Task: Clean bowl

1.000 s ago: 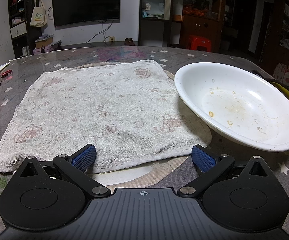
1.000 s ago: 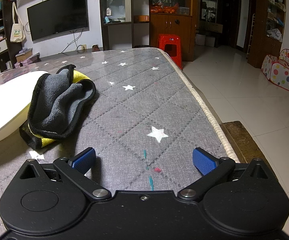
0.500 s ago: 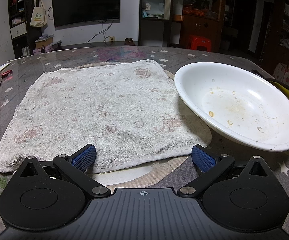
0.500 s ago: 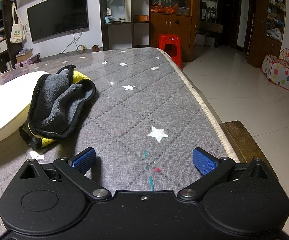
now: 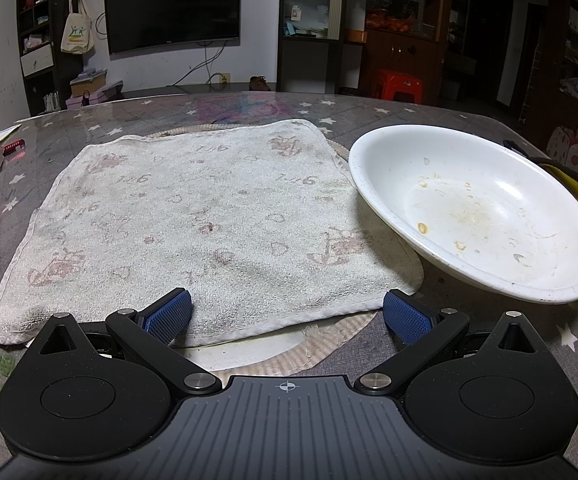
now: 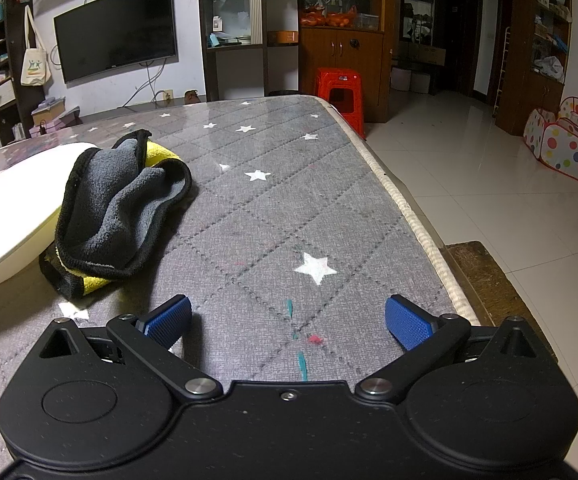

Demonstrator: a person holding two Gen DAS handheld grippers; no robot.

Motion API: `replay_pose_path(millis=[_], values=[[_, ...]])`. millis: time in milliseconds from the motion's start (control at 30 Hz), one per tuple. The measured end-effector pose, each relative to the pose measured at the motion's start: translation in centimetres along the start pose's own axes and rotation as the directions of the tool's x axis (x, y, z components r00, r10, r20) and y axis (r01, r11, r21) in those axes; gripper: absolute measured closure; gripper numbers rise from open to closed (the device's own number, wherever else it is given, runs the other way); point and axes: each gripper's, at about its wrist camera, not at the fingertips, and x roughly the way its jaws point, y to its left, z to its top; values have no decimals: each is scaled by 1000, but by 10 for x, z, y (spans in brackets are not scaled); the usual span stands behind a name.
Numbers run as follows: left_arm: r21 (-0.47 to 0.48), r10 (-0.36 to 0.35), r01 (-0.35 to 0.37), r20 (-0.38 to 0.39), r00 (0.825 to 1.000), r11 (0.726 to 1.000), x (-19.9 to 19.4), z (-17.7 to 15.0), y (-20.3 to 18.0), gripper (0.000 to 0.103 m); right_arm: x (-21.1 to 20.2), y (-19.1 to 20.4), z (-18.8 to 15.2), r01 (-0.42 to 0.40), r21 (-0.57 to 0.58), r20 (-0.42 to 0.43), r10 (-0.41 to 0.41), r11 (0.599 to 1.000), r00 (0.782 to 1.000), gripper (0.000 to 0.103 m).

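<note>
Bowl (image 5: pixel 477 216) soiled, untouched. Left gripper (image 5: pixel 287 314) and right gripper (image 6: pixel 287 320) both spread, empty. Best: pinch cloth (image 6: pixel 117 216) firmly, steady rim, wipe stains.

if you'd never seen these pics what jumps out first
The big white bowl with yellowish food smears inside, sitting tilted at the right edge of a stained white towel spread on the star-print table. Next, the crumpled grey and yellow cloth against the bowl's far side. Both sets of blue-padded tongs, left and right, are open and empty.
</note>
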Motion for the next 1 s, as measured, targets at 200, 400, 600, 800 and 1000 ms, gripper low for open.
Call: replay_pose_path(millis=[200,400,600,800,1000], values=[[2,2,-2,-1,1000,1000,0,0,-3,0,1,0,0,0,0,0,0,1000,1000,0],[2,2,-2,-1,1000,1000,0,0,-3,0,1,0,0,0,0,0,0,1000,1000,0],[2,1,-1,-1,1000,1000,0,0,-3,0,1,0,0,1,-1,0,-1,1000,1000,0],[2,2,-2,-1,1000,1000,0,0,-2,0,1,0,0,2,-2,-1,-2,1000,1000,0],[2,1,-1,-1,1000,1000,0,0,-2,0,1,1,0,4,-4,-2,-4,1000,1000,0]])
